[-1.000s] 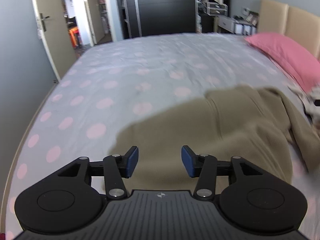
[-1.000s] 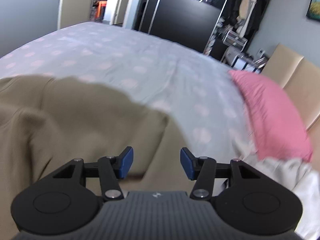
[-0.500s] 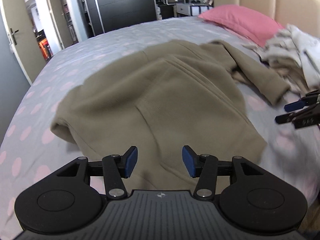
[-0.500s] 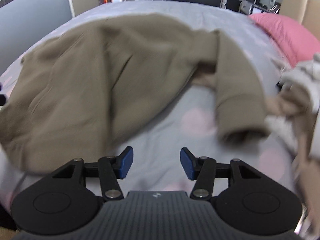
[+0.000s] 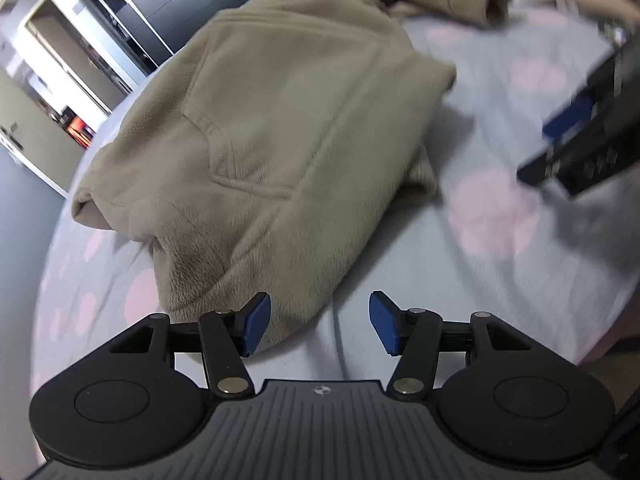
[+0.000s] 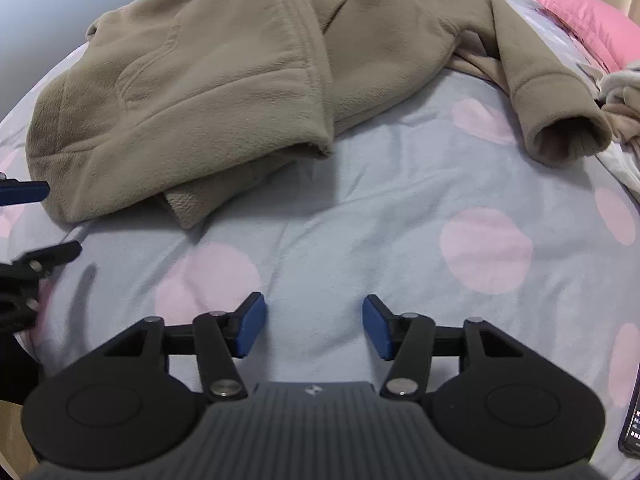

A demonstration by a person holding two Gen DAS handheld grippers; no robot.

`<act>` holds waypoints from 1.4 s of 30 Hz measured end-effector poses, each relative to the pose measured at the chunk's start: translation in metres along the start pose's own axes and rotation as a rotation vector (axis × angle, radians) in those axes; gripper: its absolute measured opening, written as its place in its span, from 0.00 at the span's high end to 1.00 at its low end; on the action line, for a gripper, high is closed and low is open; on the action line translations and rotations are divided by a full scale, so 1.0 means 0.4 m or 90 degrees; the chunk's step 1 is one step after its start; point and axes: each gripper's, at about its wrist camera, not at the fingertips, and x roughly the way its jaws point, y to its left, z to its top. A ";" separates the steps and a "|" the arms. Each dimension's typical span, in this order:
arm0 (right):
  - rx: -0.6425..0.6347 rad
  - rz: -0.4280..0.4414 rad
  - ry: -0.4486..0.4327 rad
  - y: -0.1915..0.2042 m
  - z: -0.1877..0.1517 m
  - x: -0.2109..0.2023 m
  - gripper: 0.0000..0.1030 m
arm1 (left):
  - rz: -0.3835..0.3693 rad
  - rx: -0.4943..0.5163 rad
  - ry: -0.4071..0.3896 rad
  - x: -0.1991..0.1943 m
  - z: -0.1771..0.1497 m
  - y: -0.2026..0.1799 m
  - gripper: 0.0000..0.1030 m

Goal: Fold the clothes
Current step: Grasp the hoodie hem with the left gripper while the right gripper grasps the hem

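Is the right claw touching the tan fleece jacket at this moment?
Apart. The right wrist view shows the right claw open over bare dotted bedsheet, with a plain stretch of sheet between its pads and the tan fleece jacket's nearest hem.

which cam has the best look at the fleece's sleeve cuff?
Right wrist: the sleeve cuff of the tan fleece lies sharp with its opening facing the camera. Left wrist shows it only small and blurred near the top edge.
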 end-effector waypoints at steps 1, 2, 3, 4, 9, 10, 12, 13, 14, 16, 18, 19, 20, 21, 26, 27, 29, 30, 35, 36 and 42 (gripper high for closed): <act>-0.005 0.002 -0.001 0.004 0.002 0.000 0.42 | 0.017 0.016 0.003 0.008 -0.004 -0.009 0.49; -0.005 0.004 -0.003 0.007 0.002 0.000 0.42 | 0.032 0.031 0.006 0.015 -0.009 -0.017 0.49; -0.006 0.005 -0.004 0.010 0.002 0.001 0.41 | 0.043 0.044 0.007 0.021 -0.015 -0.023 0.49; -0.007 0.009 -0.004 0.012 0.000 0.004 0.40 | 0.050 0.050 0.010 0.026 -0.017 -0.024 0.49; -0.021 0.024 -0.006 0.031 0.008 0.002 0.37 | 0.065 0.031 0.014 0.049 -0.008 -0.009 0.49; -0.024 0.027 -0.006 0.034 0.010 0.001 0.36 | 0.068 0.032 0.014 0.051 -0.010 -0.009 0.49; -0.025 0.031 -0.005 0.038 0.013 0.003 0.34 | 0.077 0.042 0.011 0.056 -0.018 -0.018 0.49; -0.025 0.033 -0.005 0.040 0.015 0.004 0.34 | 0.082 0.045 0.009 0.059 -0.019 -0.020 0.49; -0.025 0.033 -0.005 0.041 0.016 0.005 0.34 | 0.087 0.048 0.008 0.063 -0.020 -0.023 0.49; -0.026 0.034 -0.004 0.044 0.017 0.008 0.33 | 0.095 0.046 0.006 0.065 -0.021 -0.023 0.49; -0.027 0.034 -0.003 0.047 0.018 0.010 0.33 | 0.099 0.048 0.005 0.063 -0.022 -0.025 0.49; -0.028 0.034 -0.003 0.048 0.018 0.011 0.32 | 0.101 0.050 0.005 0.062 -0.023 -0.027 0.49; -0.028 0.035 -0.002 0.049 0.018 0.011 0.32 | 0.103 0.054 0.005 0.061 -0.024 -0.030 0.49; -0.028 0.035 -0.002 0.048 0.018 0.012 0.32 | 0.106 0.062 0.004 0.061 -0.027 -0.033 0.49; -0.029 0.034 -0.001 0.051 0.020 0.015 0.32 | 0.119 0.099 -0.007 0.057 -0.033 -0.052 0.47; -0.030 0.035 -0.001 0.052 0.021 0.014 0.32 | 0.121 0.106 -0.011 0.056 -0.034 -0.056 0.47; -0.030 0.039 -0.005 0.054 0.023 0.013 0.32 | 0.126 0.126 -0.025 0.055 -0.033 -0.063 0.44; -0.031 0.040 -0.007 0.056 0.024 0.013 0.32 | 0.129 0.131 -0.028 0.059 -0.030 -0.064 0.43; -0.035 0.067 -0.032 0.070 0.031 0.004 0.32 | 0.135 0.115 -0.024 0.086 -0.007 -0.045 0.43; -0.036 0.069 -0.039 0.073 0.035 0.002 0.33 | 0.133 0.108 -0.024 0.088 -0.003 -0.037 0.43; -0.028 0.083 -0.061 0.104 0.069 0.002 0.37 | 0.136 0.037 -0.051 0.057 0.001 0.006 0.65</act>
